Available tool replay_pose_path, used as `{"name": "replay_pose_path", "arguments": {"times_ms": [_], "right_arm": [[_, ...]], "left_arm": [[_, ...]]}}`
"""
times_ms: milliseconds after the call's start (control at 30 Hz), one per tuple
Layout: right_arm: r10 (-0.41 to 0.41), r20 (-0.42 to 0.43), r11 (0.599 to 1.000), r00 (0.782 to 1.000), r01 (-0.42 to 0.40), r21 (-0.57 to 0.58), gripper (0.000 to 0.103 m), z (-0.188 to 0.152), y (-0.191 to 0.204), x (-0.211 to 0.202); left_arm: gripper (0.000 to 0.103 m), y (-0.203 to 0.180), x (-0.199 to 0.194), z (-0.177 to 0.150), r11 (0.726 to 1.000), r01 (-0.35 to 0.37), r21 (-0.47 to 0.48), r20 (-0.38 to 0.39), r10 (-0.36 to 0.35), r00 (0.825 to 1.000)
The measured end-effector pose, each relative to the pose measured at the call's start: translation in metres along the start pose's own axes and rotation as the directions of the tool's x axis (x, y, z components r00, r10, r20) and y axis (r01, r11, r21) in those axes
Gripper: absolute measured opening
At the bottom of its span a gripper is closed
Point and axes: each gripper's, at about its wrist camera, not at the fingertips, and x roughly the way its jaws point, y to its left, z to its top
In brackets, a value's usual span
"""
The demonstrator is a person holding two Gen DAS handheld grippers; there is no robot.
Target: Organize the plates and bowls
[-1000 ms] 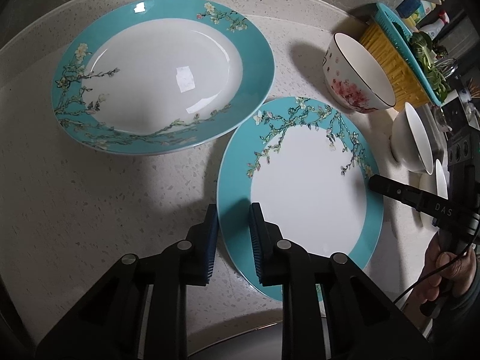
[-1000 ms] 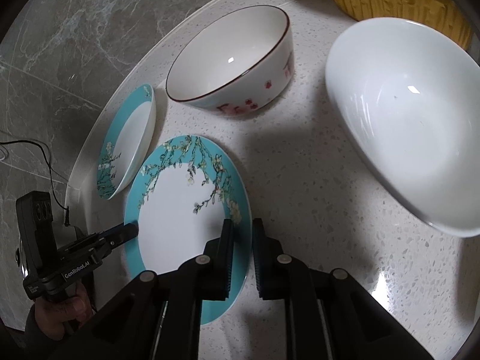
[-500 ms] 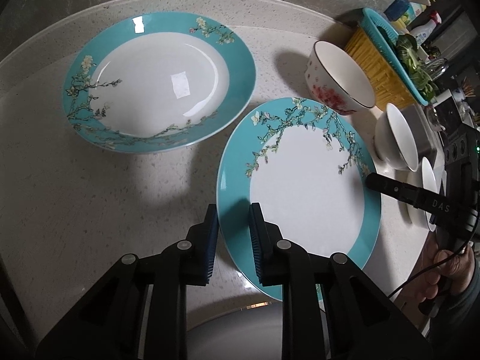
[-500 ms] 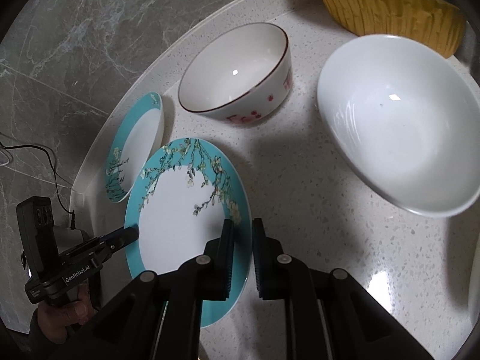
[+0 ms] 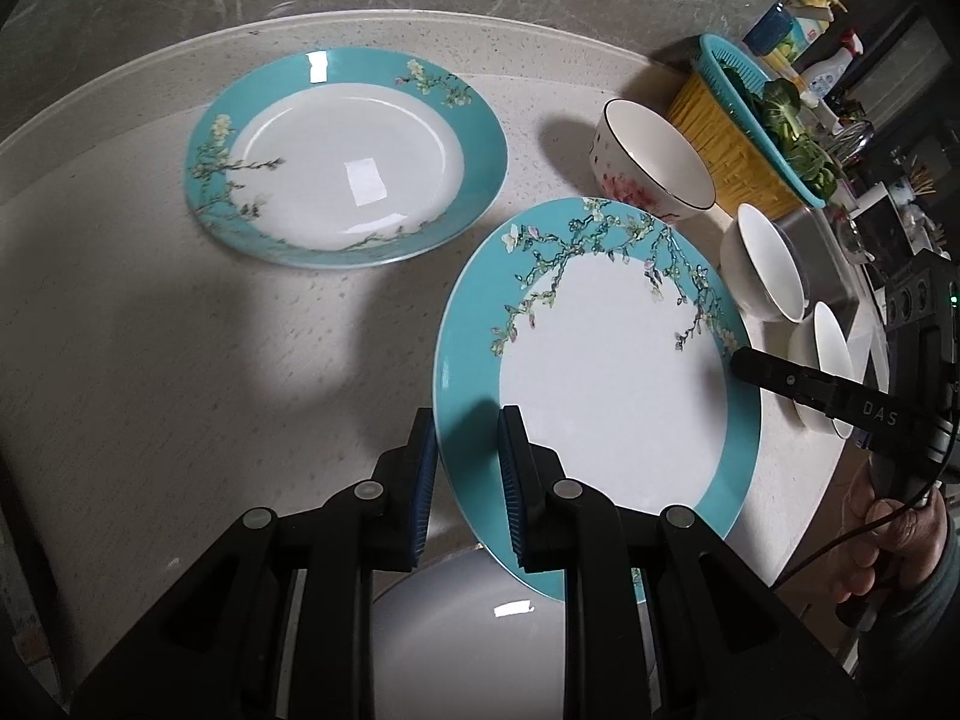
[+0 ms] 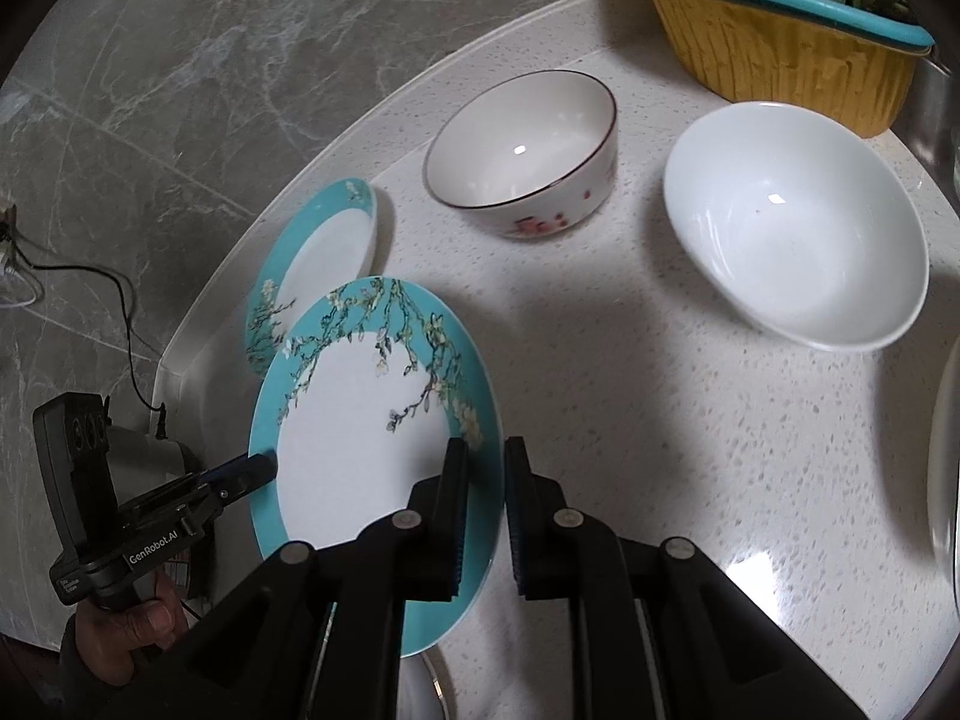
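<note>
The flat teal plate (image 5: 606, 372) is held off the speckled counter (image 5: 150, 312) from both sides: the left gripper (image 5: 465, 468) has its two blue-padded fingers closed on the plate's near-left rim, and the right gripper (image 6: 480, 510) pinches the opposite rim. In the left view the plate fills the centre right of the frame, and its lower edge now overlaps a white dish (image 5: 480, 630) at the bottom, of which only a sliver showed a second ago. The plate sits higher than a second ago, and the rest of the counter looks smaller and farther off.

The deep teal plate (image 5: 348, 156) rests in the upper left of the left view, well apart from the held one. The flower-painted bowl (image 6: 528, 156) stands at upper centre of the right view, the plain white bowl (image 6: 798, 228) to its right, and the yellow basket (image 6: 780, 42) with a teal rim in the upper right corner; all three have shrunk and drifted toward the frame's top since a second ago.
</note>
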Motion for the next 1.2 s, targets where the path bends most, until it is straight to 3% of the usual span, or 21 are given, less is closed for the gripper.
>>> {"name": "replay_pose_path", "arguments": {"times_ms": [300,500,833,1200], "right_arm": [[0.011,-0.002,0.999,1.000,-0.011,-0.036,0.014,-0.031,0.030,-0.009],[0.013,-0.024,0.998,1.000,-0.014,-0.055,0.014,-0.060,0.045,-0.011],[-0.010,-0.087,0.999,0.996,0.005,-0.048,0.014,-0.116,0.056,-0.002],[-0.051,-0.102,0.998,0.993,0.048,-0.035,0.014,-0.148,0.058,0.002]], "left_arm": [[0.018,0.018,-0.029,-0.039,1.000,-0.006,-0.017,0.013,0.006,1.000],[0.018,0.036,-0.042,-0.082,0.999,-0.004,-0.032,-0.010,0.004,1.000],[0.018,0.056,-0.047,-0.145,1.000,-0.013,-0.017,-0.060,0.012,0.998],[0.019,0.057,-0.045,-0.182,0.999,-0.025,0.034,-0.079,0.027,0.997]]}}
